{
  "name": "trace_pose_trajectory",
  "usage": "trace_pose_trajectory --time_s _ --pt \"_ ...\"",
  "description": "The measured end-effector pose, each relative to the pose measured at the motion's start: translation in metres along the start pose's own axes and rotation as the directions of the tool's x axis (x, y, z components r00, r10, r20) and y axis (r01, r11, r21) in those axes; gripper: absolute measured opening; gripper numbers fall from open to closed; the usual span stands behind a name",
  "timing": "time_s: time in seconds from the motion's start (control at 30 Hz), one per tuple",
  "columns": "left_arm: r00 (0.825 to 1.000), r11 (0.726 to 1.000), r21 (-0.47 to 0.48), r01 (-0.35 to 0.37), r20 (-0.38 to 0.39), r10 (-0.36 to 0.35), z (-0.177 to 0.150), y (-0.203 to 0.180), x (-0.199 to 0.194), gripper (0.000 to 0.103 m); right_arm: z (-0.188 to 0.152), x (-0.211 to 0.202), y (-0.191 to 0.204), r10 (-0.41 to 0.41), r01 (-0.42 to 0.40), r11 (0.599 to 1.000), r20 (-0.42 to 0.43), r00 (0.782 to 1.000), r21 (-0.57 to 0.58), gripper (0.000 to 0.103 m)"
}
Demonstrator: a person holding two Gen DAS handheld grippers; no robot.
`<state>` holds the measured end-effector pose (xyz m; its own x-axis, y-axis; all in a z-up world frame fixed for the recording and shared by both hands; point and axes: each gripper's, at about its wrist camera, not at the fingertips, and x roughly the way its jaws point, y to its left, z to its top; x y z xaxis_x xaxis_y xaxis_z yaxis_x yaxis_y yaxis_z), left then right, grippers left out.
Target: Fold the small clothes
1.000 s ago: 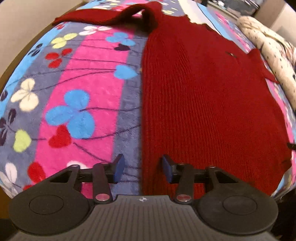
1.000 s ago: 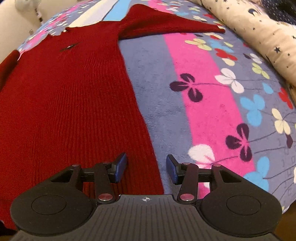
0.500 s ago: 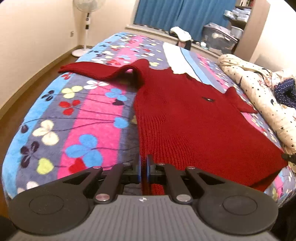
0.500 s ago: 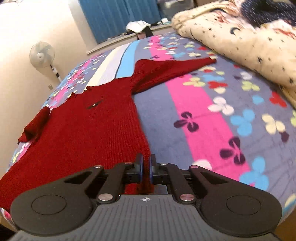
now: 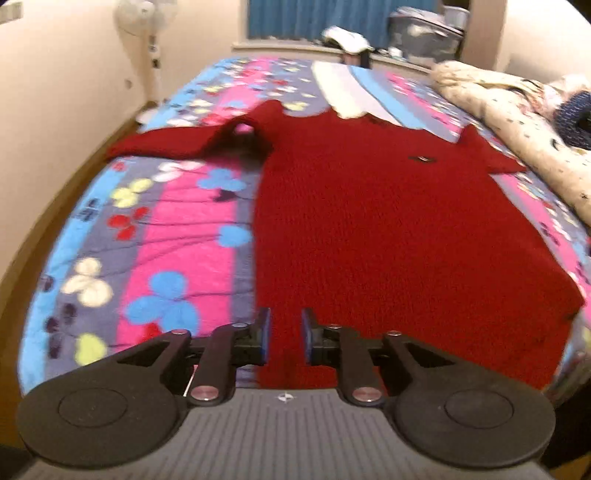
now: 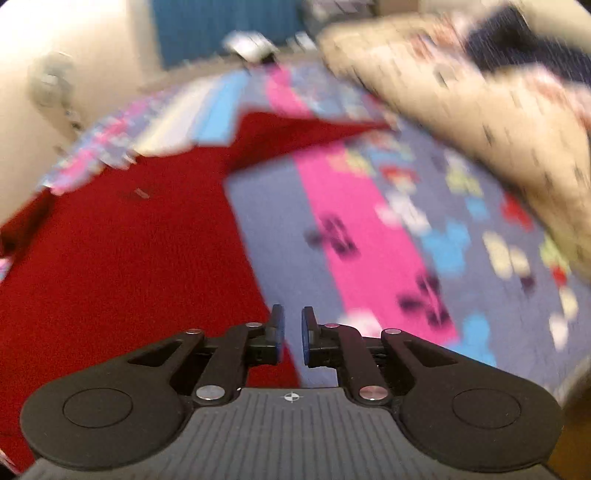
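Note:
A red knitted sweater [image 5: 369,229] lies flat, front up, on a flowered blanket [image 5: 177,240], with its left sleeve [image 5: 166,144] stretched out to the side. My left gripper [image 5: 285,338] hovers over the sweater's near left hem corner. Its jaws are opening, with a narrow gap, and the pads press on nothing. In the blurred right wrist view the sweater [image 6: 129,266] fills the left half, its other sleeve [image 6: 306,129] reaching right. My right gripper [image 6: 290,338] sits above the near right hem edge. Its jaws are also opening, a little apart, and grip no cloth.
A cream patterned duvet [image 5: 498,107] is heaped along the bed's right side, with a dark blue garment [image 5: 572,114] on it. A standing fan [image 5: 138,14] is by the left wall. Blue curtains and storage boxes stand beyond the bed. The bed's near edge drops off just below both grippers.
Both grippers stood wide at the hem corners, closed to shut half a second ago, and now show a small gap again. Both views pulled up and back, showing more of the room.

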<state>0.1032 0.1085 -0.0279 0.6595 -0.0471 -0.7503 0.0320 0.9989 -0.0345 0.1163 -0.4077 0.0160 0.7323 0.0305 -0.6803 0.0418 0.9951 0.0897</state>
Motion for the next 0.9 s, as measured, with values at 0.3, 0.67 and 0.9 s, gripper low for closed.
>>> trace_pose_trajectory --time_s 0.3,0.67,0.9 --pt "0.99 0.993 0.116 -0.007 -0.137 0.023 -0.01 -0.028 0.027 0.041 -0.019 0.056 0.062 0.059 -0.13 0.971 -0.326 0.943 -0.199 0.04" --pt "0.978 0.991 0.074 -0.115 0.183 0.1 0.017 -0.046 -0.021 0.084 0.018 0.009 0.096 0.176 -0.172 0.967 0.003 0.984 -0.185 0.04" --pt "0.956 0.989 0.066 -0.129 0.272 0.107 0.034 -0.056 -0.028 0.085 0.025 -0.001 0.108 0.222 -0.201 0.968 0.143 0.964 -0.148 0.04"
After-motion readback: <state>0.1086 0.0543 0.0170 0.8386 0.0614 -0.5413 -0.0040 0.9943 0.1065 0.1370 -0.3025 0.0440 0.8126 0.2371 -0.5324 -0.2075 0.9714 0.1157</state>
